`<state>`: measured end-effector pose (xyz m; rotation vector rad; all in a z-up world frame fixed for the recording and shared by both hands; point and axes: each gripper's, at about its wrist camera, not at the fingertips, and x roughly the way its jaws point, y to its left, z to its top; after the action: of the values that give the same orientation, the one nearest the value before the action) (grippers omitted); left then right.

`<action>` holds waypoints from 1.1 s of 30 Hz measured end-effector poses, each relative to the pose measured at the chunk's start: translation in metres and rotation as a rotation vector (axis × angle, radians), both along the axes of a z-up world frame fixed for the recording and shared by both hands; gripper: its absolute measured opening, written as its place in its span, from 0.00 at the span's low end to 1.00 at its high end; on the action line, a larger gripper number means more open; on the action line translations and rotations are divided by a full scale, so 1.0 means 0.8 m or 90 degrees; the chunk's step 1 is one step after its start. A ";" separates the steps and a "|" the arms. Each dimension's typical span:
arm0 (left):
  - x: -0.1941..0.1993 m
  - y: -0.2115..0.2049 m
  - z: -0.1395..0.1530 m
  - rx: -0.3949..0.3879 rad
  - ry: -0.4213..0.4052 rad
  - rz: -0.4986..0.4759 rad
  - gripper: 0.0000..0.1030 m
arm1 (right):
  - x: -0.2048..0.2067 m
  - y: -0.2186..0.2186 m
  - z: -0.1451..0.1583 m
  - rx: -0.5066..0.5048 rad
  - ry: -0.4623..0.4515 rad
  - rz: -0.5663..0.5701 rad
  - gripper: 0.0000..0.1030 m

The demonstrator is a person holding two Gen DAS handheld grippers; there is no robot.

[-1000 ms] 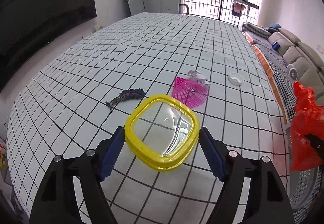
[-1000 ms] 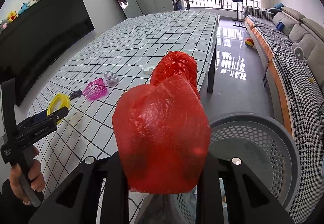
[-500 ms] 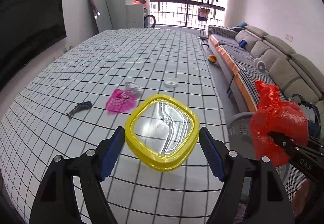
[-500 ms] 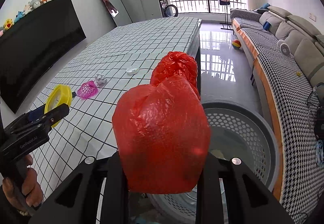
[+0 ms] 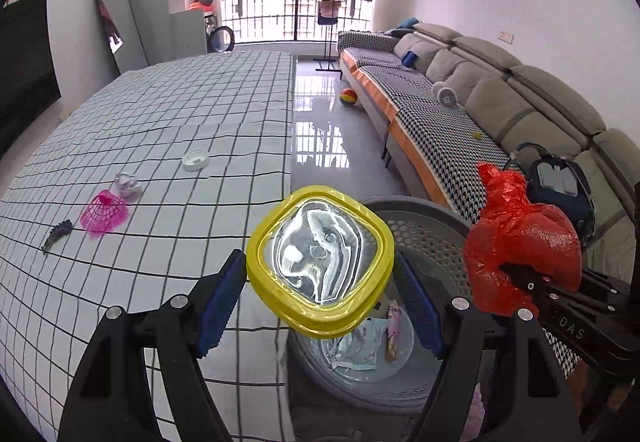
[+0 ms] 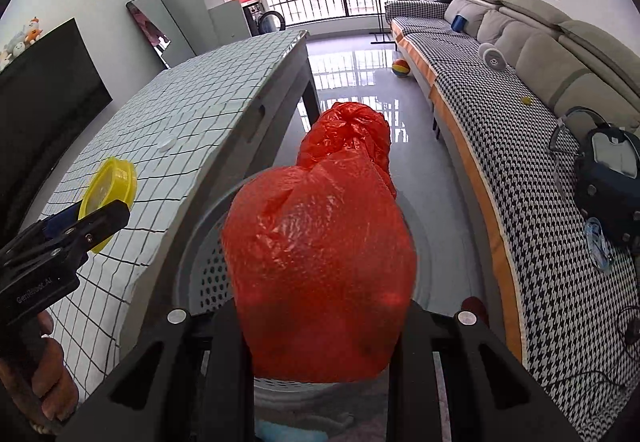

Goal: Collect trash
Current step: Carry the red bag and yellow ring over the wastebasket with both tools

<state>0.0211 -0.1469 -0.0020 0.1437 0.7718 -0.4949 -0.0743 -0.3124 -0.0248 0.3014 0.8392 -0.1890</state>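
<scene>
Yellow plastic fills the middle of our left view: the yellow-rimmed lid [image 5: 320, 260] sits clamped between the blue pads [image 5: 218, 302] of our left gripper [image 5: 320, 306], jaws spread wide around it. A second ago it hung over the checked worktop [image 5: 160, 146]; now it hangs past the worktop's edge, above the near rim of the grey perforated basket [image 5: 432, 226], where wrappers [image 5: 360, 346] lie at the bottom.

Our right gripper [image 6: 322, 326] has its jaws narrow, pinching the red plastic bag [image 6: 320, 266]. Earlier the bag hung beside the worktop with the basket off to its right; now it is over the basket's mouth, the rim [image 6: 208, 242] showing on its left side.

Left behind on the worktop, and now well off to the left of our left view, lie a pink mesh piece [image 5: 103, 212], a crumpled clear wrapper [image 5: 128, 184] just beside it, a dark scrap [image 5: 58, 234] and a small white cap [image 5: 196, 160]. A hand [image 6: 44, 374] grips the left tool's handle at the edge of our right view.
</scene>
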 end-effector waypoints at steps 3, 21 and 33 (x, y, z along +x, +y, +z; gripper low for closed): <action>-0.001 -0.016 -0.014 0.015 0.007 -0.009 0.71 | -0.002 -0.014 -0.011 0.004 0.008 -0.006 0.22; 0.009 -0.048 -0.062 0.073 0.038 -0.002 0.73 | 0.035 -0.016 -0.071 0.042 0.072 0.067 0.22; 0.008 -0.041 -0.058 0.070 0.039 0.009 0.82 | 0.032 -0.018 -0.060 0.031 0.049 0.054 0.47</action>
<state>0.0274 -0.1793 -0.0484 0.2260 0.8594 -0.4452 -0.0489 -0.3271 -0.0731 0.3046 0.9323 -0.1014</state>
